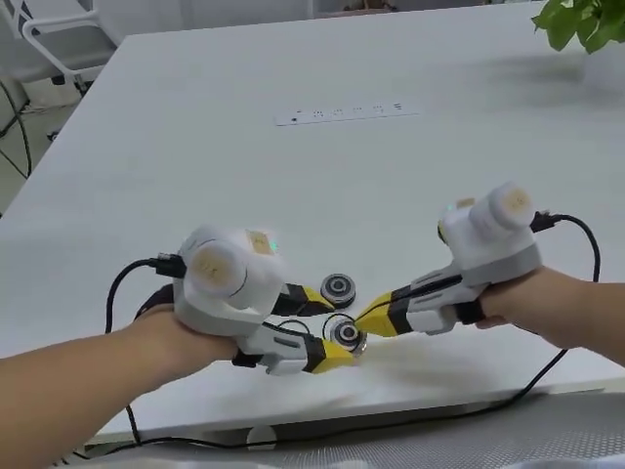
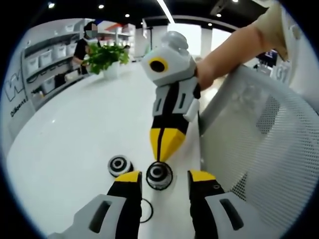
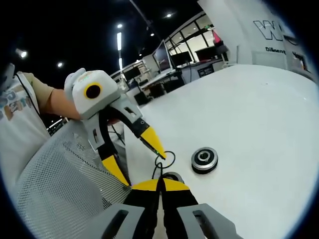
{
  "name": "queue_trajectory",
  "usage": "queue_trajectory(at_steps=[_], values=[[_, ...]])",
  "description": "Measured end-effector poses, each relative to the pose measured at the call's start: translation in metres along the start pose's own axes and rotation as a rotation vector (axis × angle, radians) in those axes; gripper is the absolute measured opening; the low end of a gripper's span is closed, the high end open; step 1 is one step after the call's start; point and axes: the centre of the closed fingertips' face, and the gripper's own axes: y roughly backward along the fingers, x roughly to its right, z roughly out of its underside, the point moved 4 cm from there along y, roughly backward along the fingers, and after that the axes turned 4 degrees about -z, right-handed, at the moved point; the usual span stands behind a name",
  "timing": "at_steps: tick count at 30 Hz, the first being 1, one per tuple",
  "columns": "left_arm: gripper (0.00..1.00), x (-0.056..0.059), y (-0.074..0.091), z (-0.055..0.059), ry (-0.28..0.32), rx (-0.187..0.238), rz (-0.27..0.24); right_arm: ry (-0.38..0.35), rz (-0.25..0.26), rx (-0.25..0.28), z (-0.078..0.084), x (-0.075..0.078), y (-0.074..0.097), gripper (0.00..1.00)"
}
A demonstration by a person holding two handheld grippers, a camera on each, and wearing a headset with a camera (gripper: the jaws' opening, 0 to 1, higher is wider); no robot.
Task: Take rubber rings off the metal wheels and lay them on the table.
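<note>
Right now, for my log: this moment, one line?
left hand-held gripper open astride wheel | right hand-held gripper shut, tip at wheel | second wheel on table

1. table (image 1: 293, 176): smooth white top with a faint sheen;
2. wheel (image 1: 339, 286), lower centre of the head view: bright polished metal hub, dull black rubber band around it;
3. left gripper (image 2: 164, 178) and right gripper (image 3: 160, 181): matt white plastic shells, glossy yellow jaw tips;
4. chair back (image 2: 259, 129), right of the left gripper view: white open-weave mesh.
</note>
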Motion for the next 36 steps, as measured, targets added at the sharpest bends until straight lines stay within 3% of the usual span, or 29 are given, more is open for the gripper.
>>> queue_trajectory(at_steps=[18, 29, 36], values=[[0.51, -0.003, 0.041, -0.011, 0.051, 0.097, -0.063, 0.01, -0.023, 0.042, -0.021, -0.014, -0.004, 0.0], [0.54, -0.012, 0.067, 0.007, 0.072, 0.087, -0.135, 0.026, -0.037, 0.042, -0.035, -0.017, -0.018, 0.0], [0.57, -0.021, 0.084, 0.019, 0.091, 0.083, -0.185, 0.033, -0.042, 0.032, -0.041, -0.012, -0.032, 0.0]])
